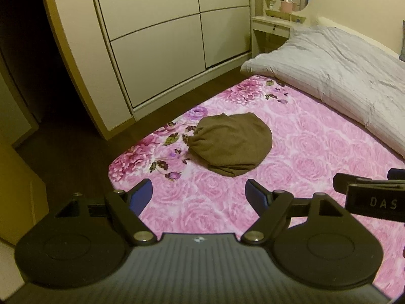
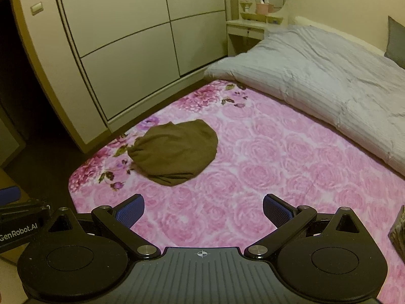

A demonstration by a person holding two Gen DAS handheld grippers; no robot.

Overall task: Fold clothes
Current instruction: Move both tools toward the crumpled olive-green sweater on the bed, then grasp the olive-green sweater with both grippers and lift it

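A brown garment (image 1: 231,143) lies folded into a rounded bundle on the pink floral bedspread (image 1: 291,177), near the bed's left corner. It also shows in the right wrist view (image 2: 176,149). My left gripper (image 1: 198,197) is open and empty, held above the bedspread a short way in front of the garment. My right gripper (image 2: 203,211) is open and empty, above the bedspread to the right of the garment and nearer to me. The right gripper's body (image 1: 372,197) shows at the right edge of the left wrist view.
A grey striped duvet (image 1: 336,73) lies folded along the far right of the bed. A cream wardrobe (image 1: 157,38) stands beyond the dark floor (image 1: 76,152) left of the bed. A small dressing table (image 1: 273,25) stands in the corner. A dark patterned item (image 2: 398,233) shows at the right edge.
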